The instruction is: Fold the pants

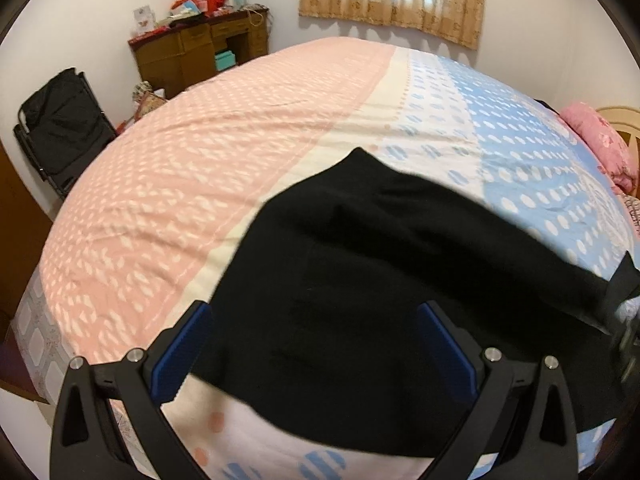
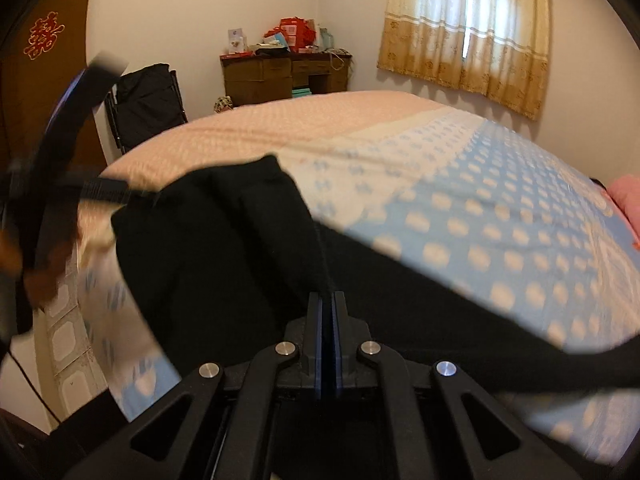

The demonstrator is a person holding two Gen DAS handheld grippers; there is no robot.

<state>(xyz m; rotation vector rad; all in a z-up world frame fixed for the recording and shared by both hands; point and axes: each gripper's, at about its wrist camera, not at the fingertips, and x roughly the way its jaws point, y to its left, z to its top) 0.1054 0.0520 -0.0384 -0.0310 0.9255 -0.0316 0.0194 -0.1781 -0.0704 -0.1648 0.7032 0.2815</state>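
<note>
Black pants (image 1: 360,264) lie on the bed (image 1: 200,168) near its front edge. My left gripper (image 1: 316,344) is open, its blue pads (image 1: 184,352) wide apart over the near part of the pants, holding nothing. My right gripper (image 2: 329,300) is shut on a fold of the black pants (image 2: 224,248), which drape away from the jaws to the left and right. The left gripper shows blurred at the left edge of the right wrist view (image 2: 60,152). The right gripper appears blurred at the right edge of the left wrist view (image 1: 624,320).
The bed has a pink, cream and blue patterned sheet (image 2: 480,208). A pink pillow (image 1: 604,144) lies at the right. A wooden desk (image 1: 200,52) with clutter, a black folding chair (image 1: 60,128) and a curtained window (image 2: 464,28) stand beyond the bed.
</note>
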